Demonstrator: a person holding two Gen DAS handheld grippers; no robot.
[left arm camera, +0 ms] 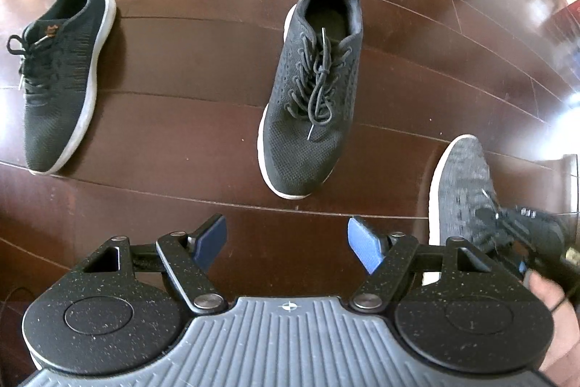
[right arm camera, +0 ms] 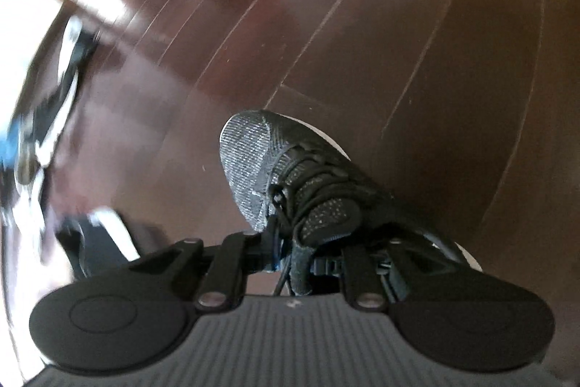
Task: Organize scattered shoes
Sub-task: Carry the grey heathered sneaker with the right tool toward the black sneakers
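A grey knit sneaker (right arm camera: 286,176) hangs just above the wooden floor (right arm camera: 417,42), its soft tongue pinched in the clenched right gripper (right arm camera: 295,260). The left gripper (left arm camera: 286,242) hovers released and empty over two black mesh sneakers: one (left arm camera: 311,89) mid-floor, another (left arm camera: 58,75) well apart toward the left edge. Light and floppy, the shoe probably sags; motion blur obscures the exact hold. The firmer heel collar looks the steadier grip.
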